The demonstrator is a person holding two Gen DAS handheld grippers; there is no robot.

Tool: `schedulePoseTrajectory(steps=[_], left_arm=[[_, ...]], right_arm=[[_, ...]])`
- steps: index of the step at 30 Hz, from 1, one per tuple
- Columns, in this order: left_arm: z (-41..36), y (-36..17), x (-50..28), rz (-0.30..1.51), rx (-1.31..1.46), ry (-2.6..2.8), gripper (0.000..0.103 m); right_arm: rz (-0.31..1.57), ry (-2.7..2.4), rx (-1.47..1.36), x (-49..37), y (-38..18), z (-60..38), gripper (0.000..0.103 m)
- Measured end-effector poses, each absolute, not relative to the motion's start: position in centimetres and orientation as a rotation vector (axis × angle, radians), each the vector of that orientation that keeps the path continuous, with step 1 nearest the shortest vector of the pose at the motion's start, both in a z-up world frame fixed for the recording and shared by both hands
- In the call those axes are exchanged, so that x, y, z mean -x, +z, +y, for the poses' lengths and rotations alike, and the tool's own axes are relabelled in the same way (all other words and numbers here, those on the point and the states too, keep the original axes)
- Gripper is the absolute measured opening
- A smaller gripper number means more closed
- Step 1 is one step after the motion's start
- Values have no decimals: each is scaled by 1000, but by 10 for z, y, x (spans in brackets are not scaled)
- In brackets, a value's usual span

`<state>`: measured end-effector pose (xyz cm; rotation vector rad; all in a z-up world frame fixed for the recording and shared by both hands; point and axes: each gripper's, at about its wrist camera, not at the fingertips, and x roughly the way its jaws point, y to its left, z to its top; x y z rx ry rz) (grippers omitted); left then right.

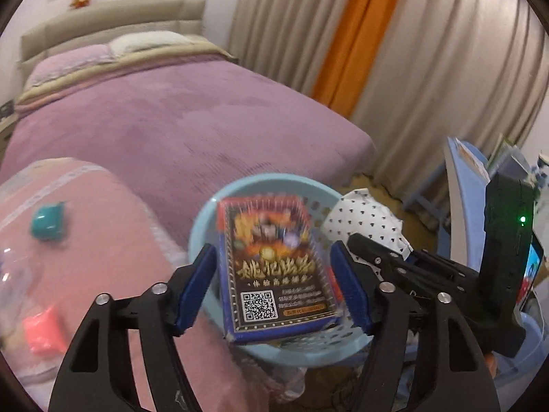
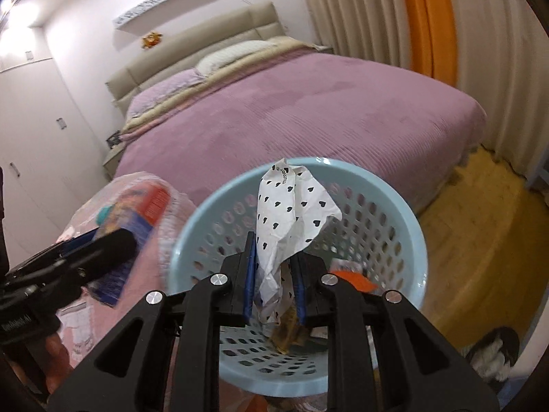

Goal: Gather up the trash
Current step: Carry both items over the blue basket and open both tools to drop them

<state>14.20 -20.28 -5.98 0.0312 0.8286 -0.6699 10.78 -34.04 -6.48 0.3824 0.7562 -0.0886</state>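
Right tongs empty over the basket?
No, the right tongs pinch a crumpled white heart-print paper above the light blue perforated plastic basket.

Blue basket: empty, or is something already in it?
Not empty. The blue basket already has an orange scrap and a brownish scrap near its bottom.

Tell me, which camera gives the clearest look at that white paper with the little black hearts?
The right wrist view: the heart-print paper fills the centre there, pinched between that gripper's jaws above the blue basket. The left wrist view shows only a crumpled part of it, half hidden behind the card box and the other gripper.
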Motion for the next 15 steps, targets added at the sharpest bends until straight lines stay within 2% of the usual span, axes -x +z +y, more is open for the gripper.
schedulePoseTrajectory(steps=[1, 3, 9, 15], left_arm=[[-206, -62, -144, 831, -34, -663, 78], [-204, -66, -148, 839, -23, -653, 80], [-172, -58, -134, 799, 2, -634, 80], [-127, -38, -118, 724, 16, -572, 80]], right_arm=[[776, -99, -388, -110, -69, -344, 40], [808, -132, -398, -113, -77, -349, 59], [801, -123, -410, -110, -85, -352, 59], [748, -40, -357, -105, -68, -321, 59]])
